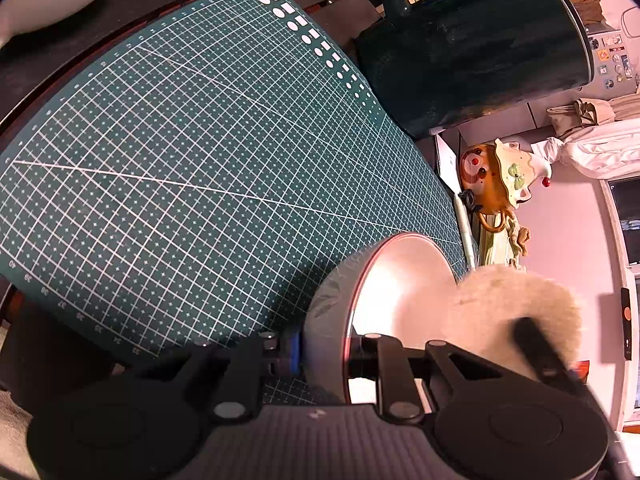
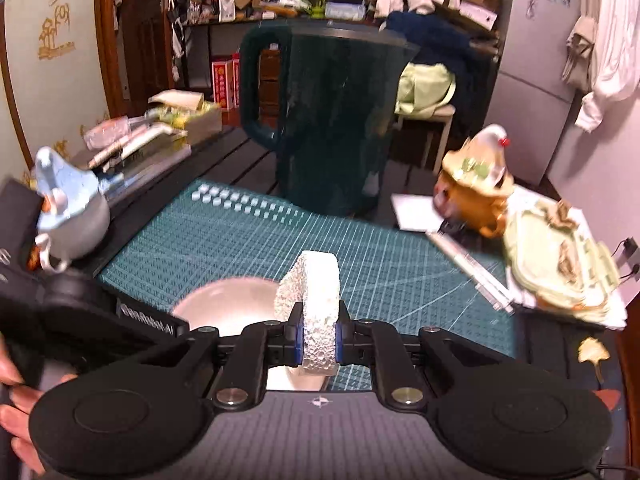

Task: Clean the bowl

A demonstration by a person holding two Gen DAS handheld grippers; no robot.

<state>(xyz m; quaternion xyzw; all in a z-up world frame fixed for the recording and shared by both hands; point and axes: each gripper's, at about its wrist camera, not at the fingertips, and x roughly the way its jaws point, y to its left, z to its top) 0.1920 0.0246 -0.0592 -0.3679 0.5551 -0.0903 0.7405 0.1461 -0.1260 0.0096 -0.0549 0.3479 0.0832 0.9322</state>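
Fingers of left gripper (image 1: pixel 322 356) clamp the bowl (image 1: pixel 400 292) rim, tilted above the cutting mat (image 1: pixel 200 168); right gripper (image 2: pixel 319 342) pinches a sponge (image 2: pixel 316 300). Scrubbing step, probably; next, press sponge inside.

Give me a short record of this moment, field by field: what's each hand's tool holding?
left gripper: shut on the rim of the bowl, which is tipped on its side
right gripper: shut on the white sponge
sponge position: at the bowl's opening
surface: green cutting mat
behind: dark jug
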